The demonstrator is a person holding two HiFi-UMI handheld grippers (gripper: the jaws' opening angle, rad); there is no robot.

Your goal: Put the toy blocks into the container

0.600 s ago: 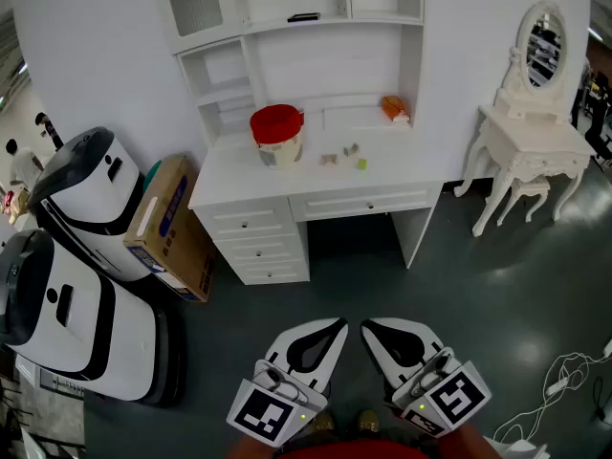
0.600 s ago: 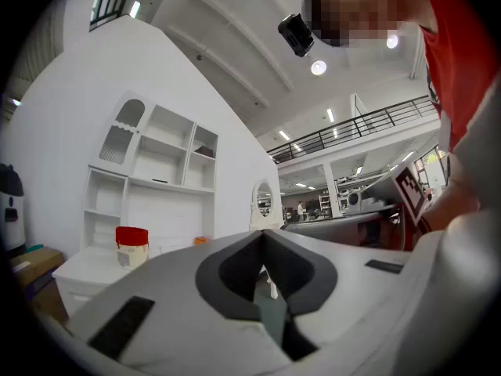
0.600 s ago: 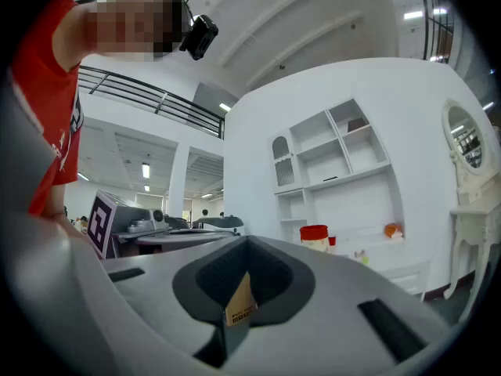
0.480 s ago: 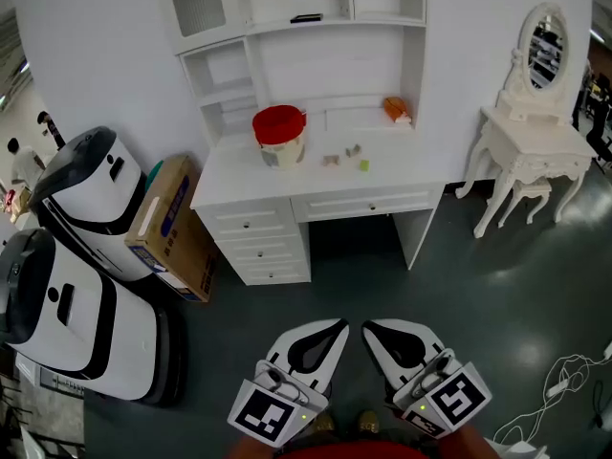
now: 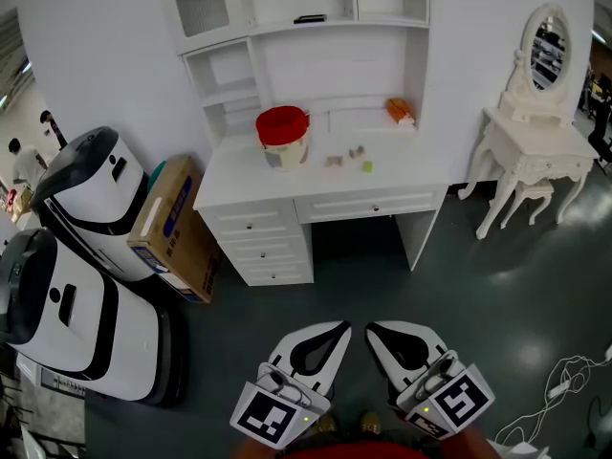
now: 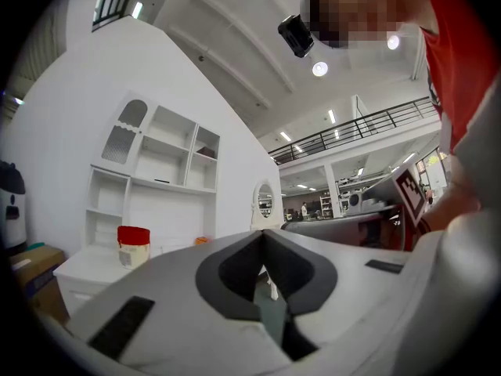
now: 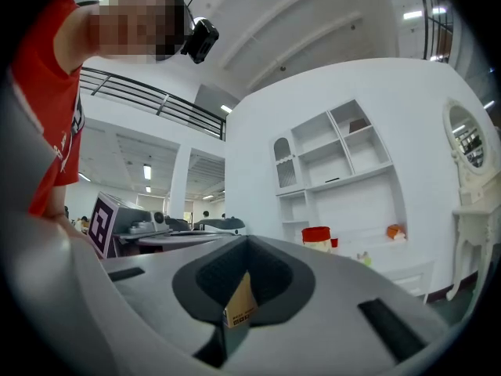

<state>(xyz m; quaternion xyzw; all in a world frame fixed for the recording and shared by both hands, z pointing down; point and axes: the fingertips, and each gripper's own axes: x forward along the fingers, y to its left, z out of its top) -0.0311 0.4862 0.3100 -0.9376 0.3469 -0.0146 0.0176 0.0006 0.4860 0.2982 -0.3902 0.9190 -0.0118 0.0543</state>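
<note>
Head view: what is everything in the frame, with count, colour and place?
desk with shelves: one, white, back wall
container: one, pale with red lid, on the desk, left
toy blocks: three, two tan and one green, on the desk right of the container
orange object: one, desk's back right, too small to identify
cardboard box: one, brown, floor left of the desk
machines: two, white and black, far left
dressing table with mirror: one, white, right
cable: one, white, floor, lower right
left gripper: white, shut, empty, bottom centre
right gripper: white, shut, empty, beside it
</note>
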